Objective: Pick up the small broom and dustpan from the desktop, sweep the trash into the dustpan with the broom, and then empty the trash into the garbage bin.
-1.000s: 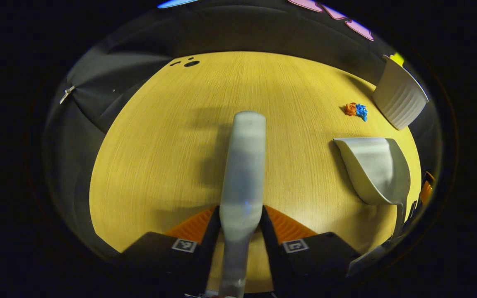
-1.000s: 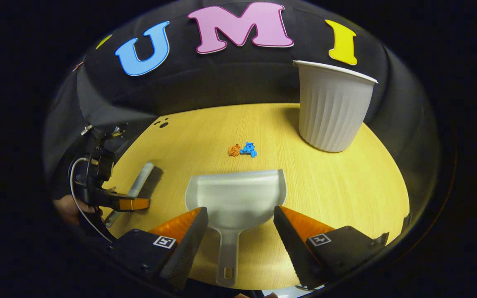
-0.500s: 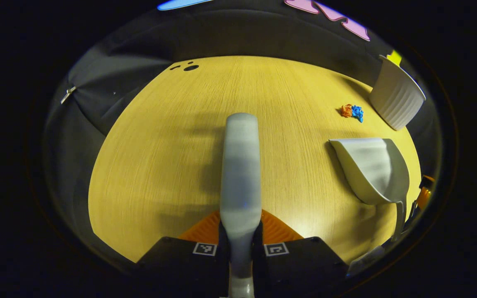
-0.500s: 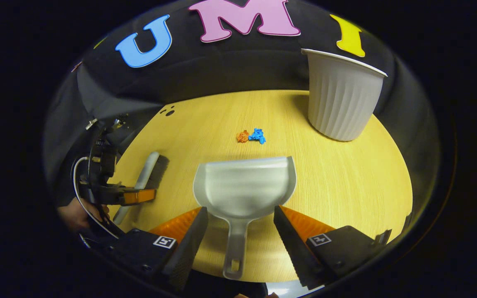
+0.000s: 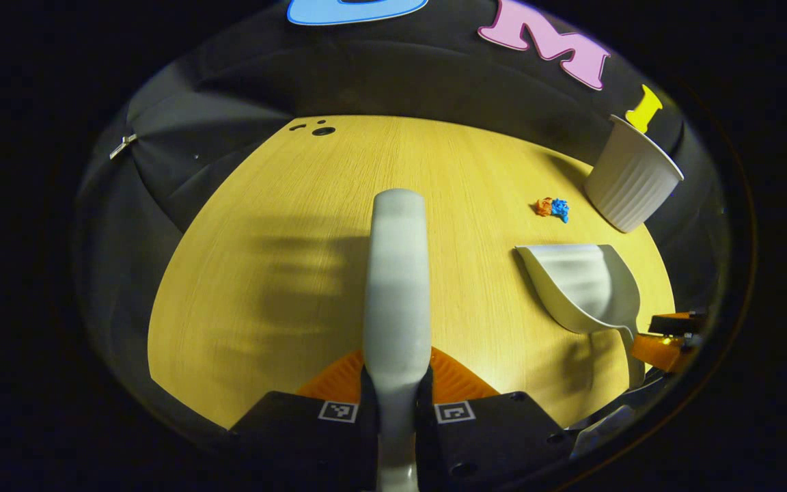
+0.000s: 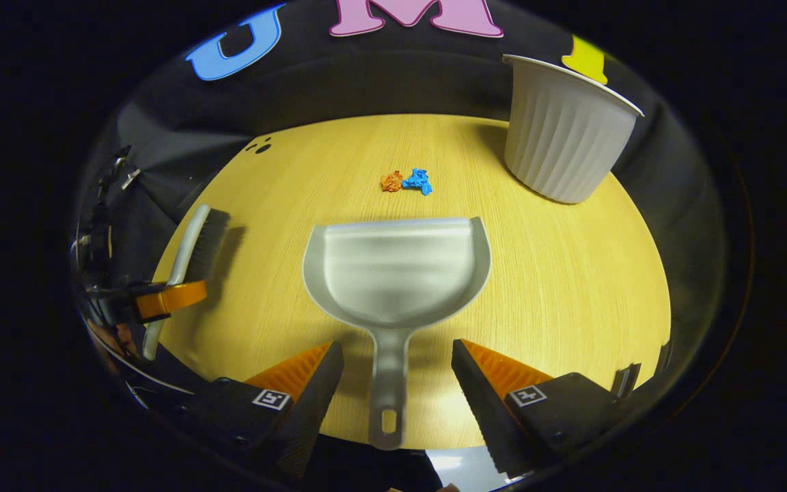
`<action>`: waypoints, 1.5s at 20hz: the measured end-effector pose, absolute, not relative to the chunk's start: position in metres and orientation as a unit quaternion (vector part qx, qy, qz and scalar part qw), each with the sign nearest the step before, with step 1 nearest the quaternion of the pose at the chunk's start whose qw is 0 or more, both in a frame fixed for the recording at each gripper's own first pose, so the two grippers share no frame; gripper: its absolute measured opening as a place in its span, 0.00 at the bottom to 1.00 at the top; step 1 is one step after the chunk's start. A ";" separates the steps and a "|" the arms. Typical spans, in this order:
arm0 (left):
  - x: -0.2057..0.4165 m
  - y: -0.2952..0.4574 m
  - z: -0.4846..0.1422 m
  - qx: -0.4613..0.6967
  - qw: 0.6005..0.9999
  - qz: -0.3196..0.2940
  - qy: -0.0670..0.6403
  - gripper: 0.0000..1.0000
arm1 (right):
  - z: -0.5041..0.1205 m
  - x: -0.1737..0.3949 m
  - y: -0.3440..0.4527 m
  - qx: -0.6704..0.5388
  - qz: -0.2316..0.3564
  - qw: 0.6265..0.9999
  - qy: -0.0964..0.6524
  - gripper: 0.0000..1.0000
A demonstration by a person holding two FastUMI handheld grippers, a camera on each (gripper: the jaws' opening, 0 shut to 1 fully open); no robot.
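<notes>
**Broom gripped, dustpan handle waiting between open fingers**

The step in hand is judged to be the pick-up of the dustpan (image 6: 397,270). The right gripper (image 6: 397,383) is best brought down so that both pads meet the flat sides of the handle squarely, well back from the scoop, and closed only when the handle sits centred; a skewed grip would probably let the pan twist during sweeping. Its fingers are spread wide on either side of the handle, touching nothing.

The left gripper (image 5: 397,389) is clamped narrowly on the handle of the broom (image 5: 398,273), which points forward over the tabletop (image 5: 264,287) near its left edge, the bristles turned toward the middle.

The trash (image 6: 406,182), an orange and a blue crumpled scrap touching each other, lies just beyond the pan's lip toward the far edge. The garbage bin (image 6: 561,130) stands upright at the far right corner.
</notes>
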State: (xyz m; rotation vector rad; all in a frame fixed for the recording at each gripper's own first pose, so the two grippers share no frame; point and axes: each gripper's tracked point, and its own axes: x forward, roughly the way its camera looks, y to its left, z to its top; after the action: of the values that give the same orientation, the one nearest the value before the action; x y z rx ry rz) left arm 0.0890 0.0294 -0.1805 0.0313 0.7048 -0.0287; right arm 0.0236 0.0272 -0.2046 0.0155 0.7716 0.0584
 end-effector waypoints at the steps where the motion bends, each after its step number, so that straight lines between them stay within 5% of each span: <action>1: 0.085 0.029 -0.180 0.014 0.939 -0.020 0.344 0.29 | -0.212 0.029 0.028 0.007 0.021 0.923 0.384 0.99; 11: 0.056 0.046 -0.195 -0.016 0.937 -0.031 0.347 0.26 | -0.269 0.055 0.027 -0.002 -0.027 0.893 0.449 0.98; 15: 0.045 0.059 -0.200 -0.015 0.934 -0.023 0.356 0.27 | -0.264 0.065 0.027 0.003 -0.034 0.896 0.443 0.77; 16: 0.044 0.059 -0.201 -0.016 0.934 -0.021 0.355 0.27 | -0.263 0.067 0.026 0.004 -0.032 0.898 0.438 0.61; 18: 0.041 0.059 -0.202 -0.018 0.934 -0.019 0.357 0.27 | -0.264 0.066 0.023 0.007 -0.027 0.898 0.438 0.46; 20: 0.034 0.056 -0.201 -0.015 0.932 -0.023 0.360 0.26 | -0.263 0.066 0.024 0.001 -0.014 0.897 0.441 0.39; 25: 0.051 0.032 -0.190 0.008 0.934 -0.032 0.355 0.29 | -0.262 0.065 0.025 -0.017 0.021 0.898 0.440 0.32; 30: 0.092 0.000 -0.169 0.044 0.937 -0.046 0.345 0.25 | -0.260 0.049 0.004 -0.051 0.073 0.890 0.448 0.36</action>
State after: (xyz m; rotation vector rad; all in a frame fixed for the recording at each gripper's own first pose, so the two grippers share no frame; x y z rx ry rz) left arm 0.0917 -0.0004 -0.1685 0.0892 0.7040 -0.0941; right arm 0.0487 0.0043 -0.2604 -0.1067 0.9303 0.1509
